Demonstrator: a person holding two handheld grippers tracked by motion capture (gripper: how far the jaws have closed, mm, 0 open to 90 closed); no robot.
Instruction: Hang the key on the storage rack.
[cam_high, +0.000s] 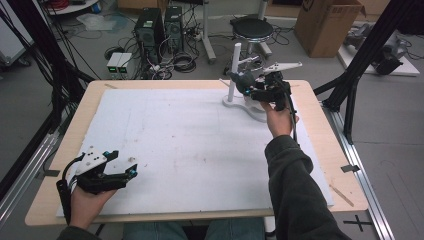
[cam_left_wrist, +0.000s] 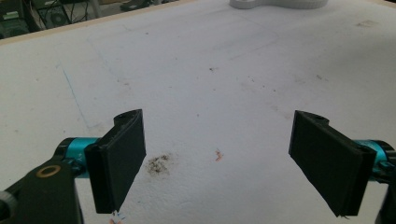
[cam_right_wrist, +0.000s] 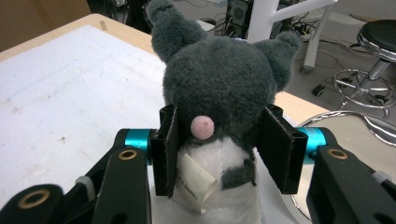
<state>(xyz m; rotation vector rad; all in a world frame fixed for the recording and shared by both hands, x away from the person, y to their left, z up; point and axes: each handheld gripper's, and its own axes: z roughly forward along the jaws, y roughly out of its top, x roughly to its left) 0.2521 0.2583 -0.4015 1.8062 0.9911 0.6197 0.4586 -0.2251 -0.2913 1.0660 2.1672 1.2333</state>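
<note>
A: What have my right fingers (cam_right_wrist: 275, 149) got?

B: They are clenched on a grey plush toy (cam_right_wrist: 219, 93), one pad on each side of its body just under the head. In the right gripper view I see its two ears, a pink spot between the pads, a white lower body and a small paper tag (cam_right_wrist: 194, 184) hanging off it

A: And where is that toy on the worktop (cam_high: 75, 120)?

B: Up at the far right. In the high view the right gripper (cam_high: 247, 86) holds the toy (cam_high: 243, 79) just beside the upright post of a white stand (cam_high: 234, 75), over the stand's flat base. I cannot tell whether the toy touches the post or the base. My right hand (cam_high: 277, 117) comes up behind the gripper, sleeve running back to the near edge

A: The left side?

B: The left fingers (cam_left_wrist: 119, 161) stand released, wide apart, nothing between them. Below them in the left gripper view I see only the white sheet (cam_left_wrist: 196, 70), with a small dark smudge (cam_left_wrist: 159, 164) and a little orange fleck (cam_left_wrist: 218, 155) on it. In the high view the left gripper (cam_high: 125, 174) sits low at the near left corner, held in my left hand (cam_high: 87, 200), well apart from the toy

A: Anything further out?

B: Beyond the far edge, on the floor: two computer towers (cam_high: 160, 27), a round stool (cam_high: 252, 29) and a cardboard box (cam_high: 327, 25)
</note>
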